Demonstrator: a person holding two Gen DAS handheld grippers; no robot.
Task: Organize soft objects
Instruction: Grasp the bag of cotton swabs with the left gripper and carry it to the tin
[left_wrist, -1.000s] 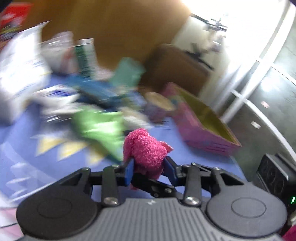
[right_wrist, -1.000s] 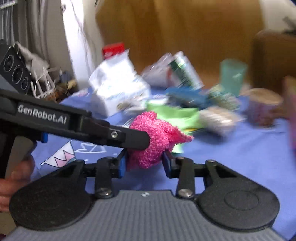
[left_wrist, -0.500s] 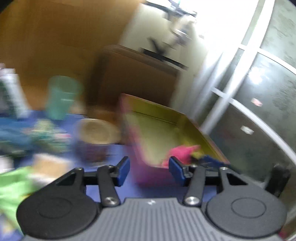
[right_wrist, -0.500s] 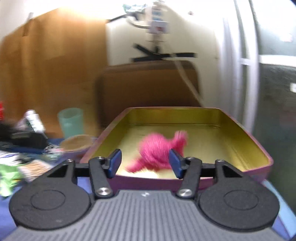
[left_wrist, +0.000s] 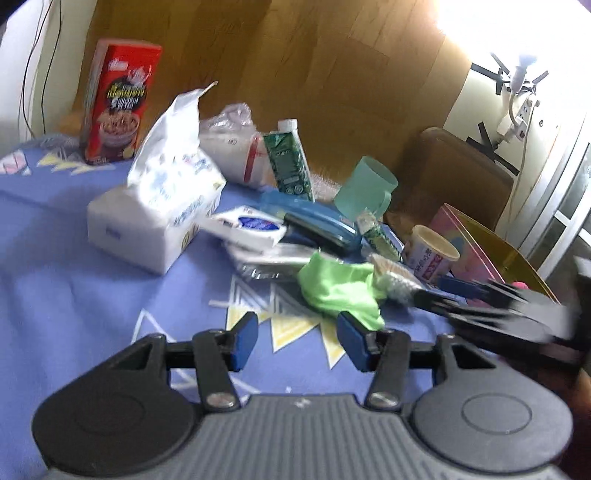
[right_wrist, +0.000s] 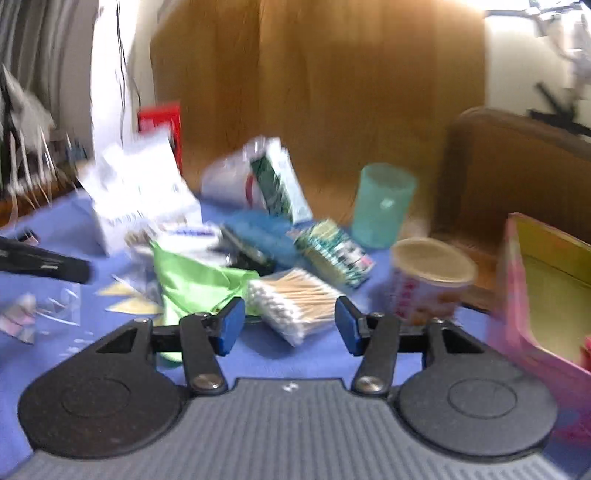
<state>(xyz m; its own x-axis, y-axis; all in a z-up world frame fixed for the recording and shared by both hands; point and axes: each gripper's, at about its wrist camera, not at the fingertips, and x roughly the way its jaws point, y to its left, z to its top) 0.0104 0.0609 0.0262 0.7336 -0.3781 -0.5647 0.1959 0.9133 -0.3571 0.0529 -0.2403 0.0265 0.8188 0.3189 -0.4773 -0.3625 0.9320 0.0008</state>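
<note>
A bright green cloth (left_wrist: 341, 288) lies crumpled on the blue tablecloth, just beyond my open, empty left gripper (left_wrist: 295, 341). It also shows in the right wrist view (right_wrist: 195, 284), ahead and left of my open, empty right gripper (right_wrist: 290, 326). The pink box with a yellow inside (left_wrist: 476, 258) stands at the right; a speck of the pink fuzzy sock (left_wrist: 520, 285) shows in it. The box (right_wrist: 535, 280) is at the right edge of the right wrist view. The right gripper's blurred arm (left_wrist: 498, 306) crosses the left wrist view.
Clutter sits behind the cloth: a white tissue pack (left_wrist: 155, 221), a red box (left_wrist: 120, 103), a green carton (left_wrist: 288, 162), a teal cup (right_wrist: 384, 205), a paper cup (right_wrist: 428, 280), cotton swabs (right_wrist: 295, 299) and a blue case (left_wrist: 314, 225).
The pink sock, held between both grippers a second ago, was dropped into the pink box. Both grippers opened and swung back left to face the clutter and the green cloth.
</note>
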